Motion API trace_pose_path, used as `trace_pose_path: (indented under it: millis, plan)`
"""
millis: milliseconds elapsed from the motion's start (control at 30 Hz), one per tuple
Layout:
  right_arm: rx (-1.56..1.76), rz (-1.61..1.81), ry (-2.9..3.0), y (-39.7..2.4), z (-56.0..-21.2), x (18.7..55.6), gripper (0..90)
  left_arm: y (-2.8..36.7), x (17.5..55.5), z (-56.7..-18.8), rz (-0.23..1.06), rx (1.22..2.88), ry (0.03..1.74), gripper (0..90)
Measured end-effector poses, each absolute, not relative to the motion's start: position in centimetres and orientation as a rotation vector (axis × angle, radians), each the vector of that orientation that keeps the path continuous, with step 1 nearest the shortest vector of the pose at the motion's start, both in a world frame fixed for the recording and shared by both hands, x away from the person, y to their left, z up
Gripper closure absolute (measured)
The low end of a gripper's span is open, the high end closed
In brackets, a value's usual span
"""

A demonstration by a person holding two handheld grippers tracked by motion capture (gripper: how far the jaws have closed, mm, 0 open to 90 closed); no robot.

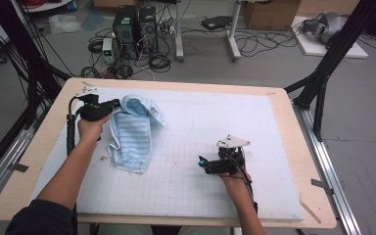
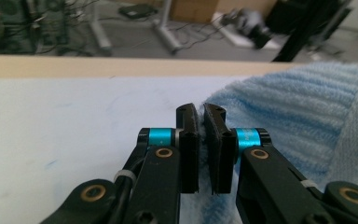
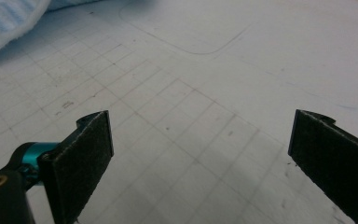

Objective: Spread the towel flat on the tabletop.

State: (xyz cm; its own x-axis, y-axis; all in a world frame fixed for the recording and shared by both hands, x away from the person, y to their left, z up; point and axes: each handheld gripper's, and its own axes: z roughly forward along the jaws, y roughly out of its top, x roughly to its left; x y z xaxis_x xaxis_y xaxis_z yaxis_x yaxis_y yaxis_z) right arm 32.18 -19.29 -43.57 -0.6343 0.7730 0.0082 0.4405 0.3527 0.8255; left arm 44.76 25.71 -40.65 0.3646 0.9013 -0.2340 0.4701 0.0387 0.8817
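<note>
The left hand-held gripper (image 2: 200, 140) was clamped on an edge of the light blue towel (image 1: 129, 134), which draped from its jaws down onto the table (image 1: 274, 100). The right hand-held gripper (image 3: 200, 154), jaws wide apart, hovered over bare gridded surface, well apart from the towel.

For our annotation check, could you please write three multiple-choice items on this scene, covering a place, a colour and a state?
1. Where does the towel lie on the white mat?
A. on its left part
B. at its right edge
C. on the floor

2. What colour is the towel?
A. red
B. light blue
C. black

3. How stands the right gripper?
A. shut on the towel
B. open with nothing between its jaws
C. shut on a cable

Key: 1 A, it lies by the left gripper in the high view; 2 B, pale blue ribbed cloth; 3 B, its jaws stand wide over bare mat.
</note>
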Motion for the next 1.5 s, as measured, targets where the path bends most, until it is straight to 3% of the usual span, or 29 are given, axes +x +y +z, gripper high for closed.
trace_pose_path:
  millis: [133, 333, 533, 767, 800, 833, 900, 1067, 1233, 1500]
  plan:
    - [1.027, 1.18, 2.258, -18.4, -43.6, 32.4, 5.7, 27.2, 45.0, -42.0, 0.515, 1.614, 1.353, 79.3]
    - [1.048, 1.205, 2.243, -18.4, -43.5, 32.3, 5.7, 28.1, 44.3, -42.2, 0.517, 1.555, 1.356, 45.6]
    - [1.036, 1.28, 2.26, -16.9, -43.3, 32.8, 5.7, 28.6, 42.6, -41.5, 0.533, 1.537, 1.255, 43.4]
    - [0.965, 1.386, 2.356, -11.2, -43.3, 34.6, 6.1, 29.1, 41.9, -41.1, 0.537, 1.525, 1.201, 43.2]
    - [0.949, 1.395, 2.381, -10.1, -43.5, 34.9, 9.1, 29.1, 41.8, -41.1, 0.538, 1.529, 1.198, 43.2]
    - [0.876, 1.448, 2.435, -8.2, -43.8, 35.5, 23.7, 29.2, 41.7, -41.0, 0.539, 1.532, 1.199, 43.2]
    - [0.851, 1.452, 2.452, -7.2, -43.9, 35.7, 26.2, 29.3, 41.6, -41.1, 0.537, 1.532, 1.198, 43.2]
    - [0.77, 1.459, 2.54, -3.4, -44.5, 36.7, 46.0, 29.8, 41.5, -41.5, 0.525, 1.54, 1.209, 43.3]
    - [0.749, 1.433, 2.583, -2.0, -44.9, 37.3, 83.2, 30.0, 41.3, -41.9, 0.518, 1.551, 1.216, 43.5]
    - [0.648, 1.402, 2.652, -4.4, -43.9, 35.0, 86.7, 29.7, 41.2, -42.3, 0.507, 1.567, 1.207, 43.5]
